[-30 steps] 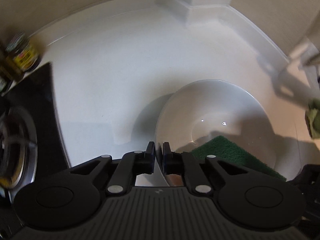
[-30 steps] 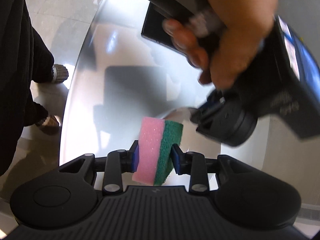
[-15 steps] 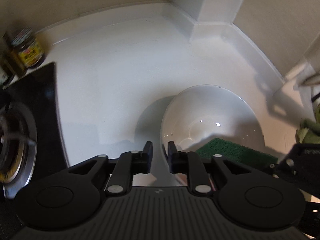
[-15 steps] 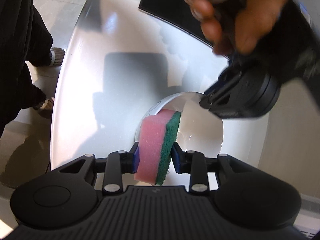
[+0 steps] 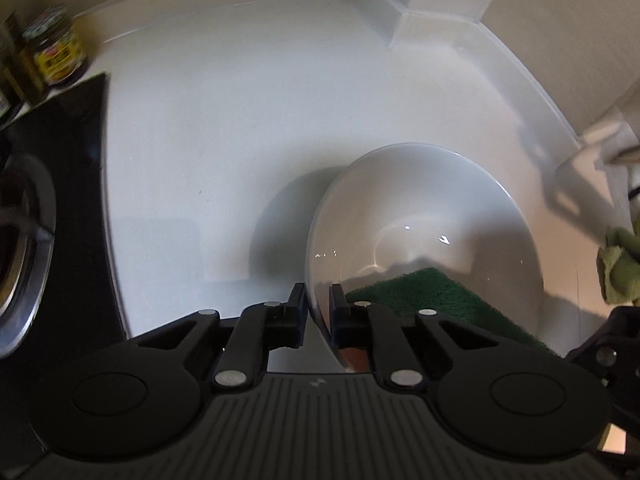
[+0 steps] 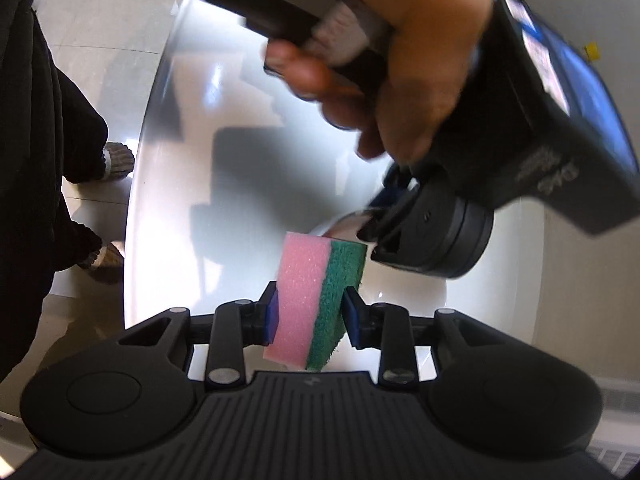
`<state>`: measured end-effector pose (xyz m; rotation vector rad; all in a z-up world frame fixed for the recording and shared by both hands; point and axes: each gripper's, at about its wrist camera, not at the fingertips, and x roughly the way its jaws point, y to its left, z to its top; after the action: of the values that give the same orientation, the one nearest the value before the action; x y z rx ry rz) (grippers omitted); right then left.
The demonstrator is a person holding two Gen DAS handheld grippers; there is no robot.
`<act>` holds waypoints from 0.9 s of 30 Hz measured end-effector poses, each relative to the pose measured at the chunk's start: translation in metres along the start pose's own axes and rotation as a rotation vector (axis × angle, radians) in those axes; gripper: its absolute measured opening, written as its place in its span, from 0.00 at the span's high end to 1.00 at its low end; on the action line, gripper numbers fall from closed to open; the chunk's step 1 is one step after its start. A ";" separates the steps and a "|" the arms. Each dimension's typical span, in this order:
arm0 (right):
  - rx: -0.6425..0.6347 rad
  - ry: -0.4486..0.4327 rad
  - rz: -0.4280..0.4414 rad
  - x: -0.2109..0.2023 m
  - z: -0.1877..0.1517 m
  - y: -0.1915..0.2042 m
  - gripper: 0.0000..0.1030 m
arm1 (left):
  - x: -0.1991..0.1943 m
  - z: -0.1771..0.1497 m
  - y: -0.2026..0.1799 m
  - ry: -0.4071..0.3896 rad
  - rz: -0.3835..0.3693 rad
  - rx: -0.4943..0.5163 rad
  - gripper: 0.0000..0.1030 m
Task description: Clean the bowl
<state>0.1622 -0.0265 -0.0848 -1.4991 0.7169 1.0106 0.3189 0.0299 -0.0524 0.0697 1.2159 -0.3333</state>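
The white bowl (image 5: 424, 236) sits on the white table (image 5: 224, 128), tilted up on its near side, its rim running between the two fingers of the left gripper (image 5: 318, 312). The jaws of that gripper are closing around the rim; one finger is outside the bowl and one inside, with a sliver of gap visible on either side of the rim. Inside the bowl's near part lies the green face of the sponge (image 6: 316, 304), which the right gripper (image 6: 310, 318) clamps firmly, pink foam against one pad and green scourer against the other. In the right wrist view a person's hand (image 6: 404, 64) grips the handle of the left gripper above the bowl. On the table's far left edge stand jars (image 5: 56, 52) with yellow labels, beside a dark hob (image 5: 60, 184). A crumpled green cloth (image 5: 620, 276) lies off to the right
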 end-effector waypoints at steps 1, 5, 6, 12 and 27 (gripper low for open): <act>-0.037 0.003 -0.001 0.000 -0.003 0.001 0.72 | 0.001 0.003 -0.001 0.005 0.004 0.033 0.85; -0.194 0.086 -0.012 0.004 -0.015 0.005 0.73 | 0.004 0.012 -0.005 0.008 0.043 0.097 0.87; -0.213 0.105 -0.017 0.006 -0.018 0.004 0.73 | 0.005 0.015 -0.003 0.008 0.041 0.082 0.87; -0.154 0.101 -0.019 0.005 -0.019 -0.001 0.73 | -0.011 0.000 0.007 -0.031 0.009 -0.101 0.83; 0.007 0.013 0.013 -0.008 -0.007 -0.005 0.73 | -0.006 -0.006 -0.001 -0.063 0.018 -0.077 0.91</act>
<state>0.1646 -0.0331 -0.0758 -1.4981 0.7393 1.0078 0.3112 0.0314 -0.0490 0.0036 1.1640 -0.2711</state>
